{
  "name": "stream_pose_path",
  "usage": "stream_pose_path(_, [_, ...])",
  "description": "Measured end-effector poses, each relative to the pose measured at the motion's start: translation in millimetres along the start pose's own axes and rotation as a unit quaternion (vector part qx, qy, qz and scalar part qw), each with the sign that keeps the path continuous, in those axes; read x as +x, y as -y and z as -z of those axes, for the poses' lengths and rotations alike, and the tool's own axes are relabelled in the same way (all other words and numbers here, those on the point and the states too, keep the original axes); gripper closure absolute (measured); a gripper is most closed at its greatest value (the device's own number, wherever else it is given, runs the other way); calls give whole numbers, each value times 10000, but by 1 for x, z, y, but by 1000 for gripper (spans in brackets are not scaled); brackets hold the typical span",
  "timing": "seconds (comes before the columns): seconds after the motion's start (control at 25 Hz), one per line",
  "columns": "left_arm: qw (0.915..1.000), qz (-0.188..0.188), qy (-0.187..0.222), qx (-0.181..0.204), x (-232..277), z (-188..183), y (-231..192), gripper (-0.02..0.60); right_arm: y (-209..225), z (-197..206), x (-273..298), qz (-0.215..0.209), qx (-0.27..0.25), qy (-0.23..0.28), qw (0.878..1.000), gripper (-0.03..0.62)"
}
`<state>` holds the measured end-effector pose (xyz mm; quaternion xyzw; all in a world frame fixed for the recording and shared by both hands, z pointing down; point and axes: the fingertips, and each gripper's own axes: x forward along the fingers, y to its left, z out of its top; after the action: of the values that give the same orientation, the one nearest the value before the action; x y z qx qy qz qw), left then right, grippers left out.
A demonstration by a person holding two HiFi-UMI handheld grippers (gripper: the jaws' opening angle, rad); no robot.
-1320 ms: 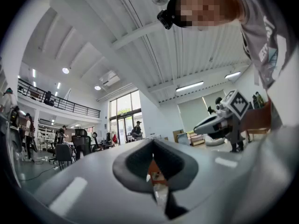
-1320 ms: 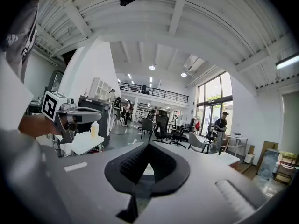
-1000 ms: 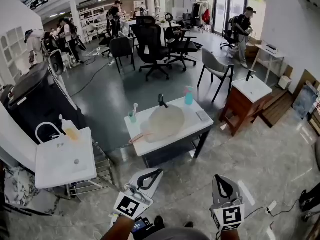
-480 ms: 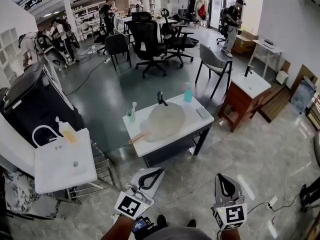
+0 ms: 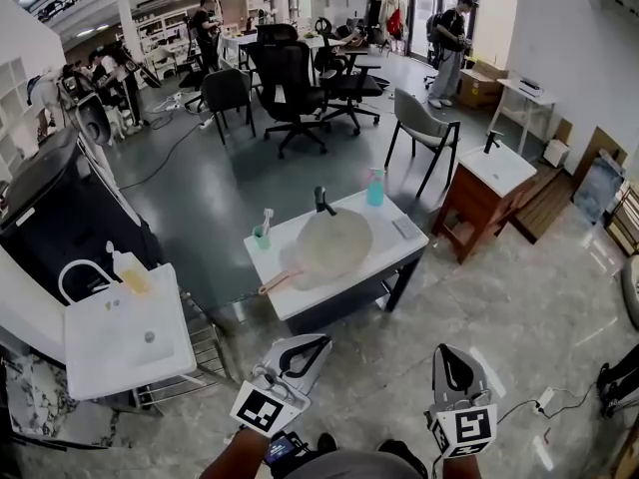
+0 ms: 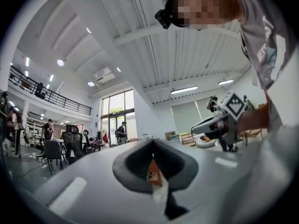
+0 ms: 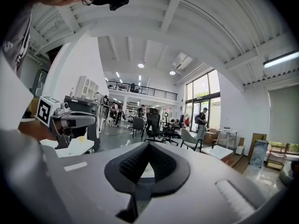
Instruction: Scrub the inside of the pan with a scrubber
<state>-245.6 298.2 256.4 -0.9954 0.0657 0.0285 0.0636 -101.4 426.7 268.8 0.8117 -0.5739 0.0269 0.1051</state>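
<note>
The pan (image 5: 334,239), a wide pale round dish with a wooden handle (image 5: 277,282), lies on a white table (image 5: 399,252) a few steps ahead in the head view. A small grey pad (image 5: 406,230) lies at the table's right end; whether it is the scrubber I cannot tell. My left gripper (image 5: 322,339) and right gripper (image 5: 446,350) are held low over the floor, well short of the table, pointing roughly level. Both are shut and empty: the left gripper's (image 6: 153,143) and the right gripper's (image 7: 148,145) tips meet in their own views.
A black tap (image 5: 321,201), a blue bottle (image 5: 375,188) and a cup with a brush (image 5: 263,230) stand on the table. A white sink unit (image 5: 120,332) is at the left, a wooden sink cabinet (image 5: 489,193) at the right. Office chairs and people are behind.
Both grippers and the head have drifted a little toward the table; the table sits slightly closer in view. Both grippers stay shut.
</note>
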Motion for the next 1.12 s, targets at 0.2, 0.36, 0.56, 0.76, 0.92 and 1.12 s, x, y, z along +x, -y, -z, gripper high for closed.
stream_pose_path(0.2, [10000,-12,54,-65,-2,6,-13,580,-6,1,9,-2,-61,1,10000,592])
stream_pose_path(0.36, [9999,-34,25,-96,4,13,-17,580,0,3,21,-3,-55,-15,10000,592])
stream_pose_path(0.56, [9997,-199,-76,-88,21,20,-30,580,19,7,46,-109,16,-8,9999,592])
stream_pose_path(0.76, [9991,-384,-193,-17,54,28,-38,580,49,10,77,-275,78,47,9996,592])
stream_pose_path(0.92, [9985,-457,-289,37,88,32,-38,580,78,15,102,-427,124,32,9990,592])
stream_pose_path(1.12, [9972,-622,-405,37,131,40,-42,580,115,19,132,-599,149,27,9981,592])
